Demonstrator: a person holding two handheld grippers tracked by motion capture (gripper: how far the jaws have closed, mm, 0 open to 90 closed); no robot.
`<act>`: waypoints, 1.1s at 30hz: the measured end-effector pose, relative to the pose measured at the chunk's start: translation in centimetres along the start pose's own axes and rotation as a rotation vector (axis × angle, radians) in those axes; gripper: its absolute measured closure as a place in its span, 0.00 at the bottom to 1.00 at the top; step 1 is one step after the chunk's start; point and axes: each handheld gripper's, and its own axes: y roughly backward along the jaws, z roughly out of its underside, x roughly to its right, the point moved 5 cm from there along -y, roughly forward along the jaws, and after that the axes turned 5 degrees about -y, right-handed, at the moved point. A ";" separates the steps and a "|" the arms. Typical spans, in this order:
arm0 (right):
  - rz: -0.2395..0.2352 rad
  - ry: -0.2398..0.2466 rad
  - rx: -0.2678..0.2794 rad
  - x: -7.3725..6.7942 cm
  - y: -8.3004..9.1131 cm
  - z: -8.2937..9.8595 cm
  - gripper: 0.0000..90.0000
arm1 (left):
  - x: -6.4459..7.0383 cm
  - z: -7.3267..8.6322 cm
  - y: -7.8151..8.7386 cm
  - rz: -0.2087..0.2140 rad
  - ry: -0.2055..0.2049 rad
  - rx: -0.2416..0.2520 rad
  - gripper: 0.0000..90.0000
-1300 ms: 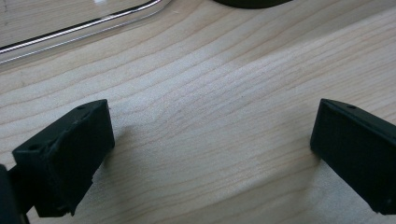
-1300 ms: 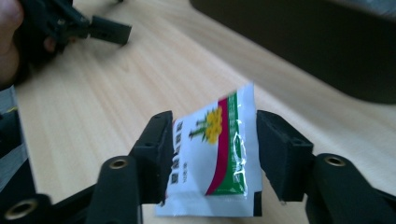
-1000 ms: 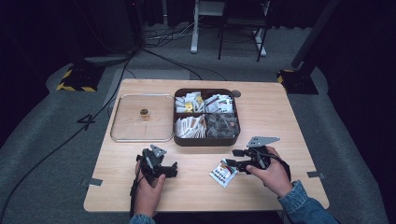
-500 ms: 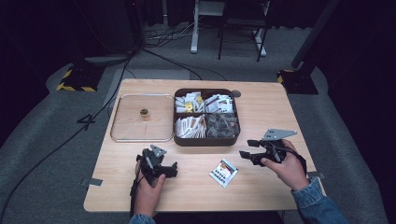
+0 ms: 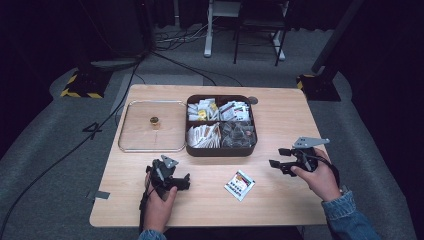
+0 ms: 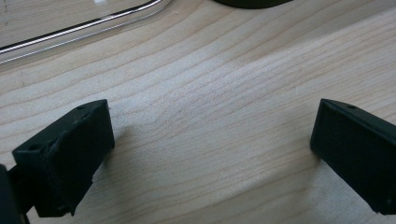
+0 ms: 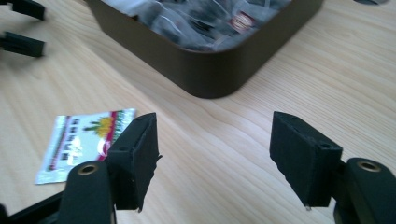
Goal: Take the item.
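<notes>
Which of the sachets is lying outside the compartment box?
The small white sachet with red and green print, flat on the wooden table between the two grippers; the other sachets sit inside the dark brown four-compartment box.

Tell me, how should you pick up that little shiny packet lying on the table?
The packet lies flat on the table, so there is nothing to grab from the side. Probably best to come from above with the open right hand-held gripper and pinch across one thin edge or corner, perhaps the nearer right edge.
</notes>
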 end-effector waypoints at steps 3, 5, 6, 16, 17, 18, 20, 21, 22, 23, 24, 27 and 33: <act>0.028 -0.024 -0.022 1.6 -0.4 0.7 0.36 | 0.0 0.0 0.0 0.001 0.004 0.003 0.00; 0.038 -0.028 -0.032 2.3 -0.7 1.1 0.36 | 0.0 0.0 0.0 0.001 0.004 0.003 0.00; 0.043 -0.033 -0.035 2.7 -1.0 1.4 0.36 | 0.1 0.0 0.0 0.001 0.005 0.003 0.00; 0.066 -0.029 -0.057 4.8 -2.3 3.6 0.34 | 0.1 0.0 0.0 0.001 0.005 0.003 0.00; 0.067 -0.026 -0.057 4.8 -2.4 3.8 0.34 | 0.1 0.0 0.0 0.001 0.005 0.003 0.00; 0.070 -0.022 -0.059 4.9 -2.5 4.0 0.34 | 0.0 0.0 0.0 0.001 0.004 0.002 0.00; 0.073 -0.013 -0.063 4.9 -2.7 4.4 0.33 | 0.1 0.0 0.0 0.001 0.005 0.003 0.00; 0.074 -0.010 -0.062 4.9 -2.8 4.6 0.33 | 0.0 0.0 0.0 0.001 0.004 0.002 0.00; 0.073 -0.008 -0.063 4.9 -2.8 4.7 0.33 | 0.1 0.0 0.0 0.001 0.005 0.003 0.00; 0.072 -0.008 -0.063 5.0 -2.9 4.8 0.33 | 0.1 0.0 0.0 0.001 0.005 0.003 0.00; 0.069 -0.005 -0.062 4.9 -2.9 4.9 0.31 | 0.1 0.0 0.0 0.001 0.005 0.003 0.00; 0.062 0.012 -0.051 4.9 -3.0 5.1 0.29 | 0.1 0.0 0.0 0.001 0.005 0.003 0.00; 0.061 0.070 -0.042 4.8 -3.4 5.4 0.16 | 0.1 0.0 0.0 0.002 0.005 0.003 0.00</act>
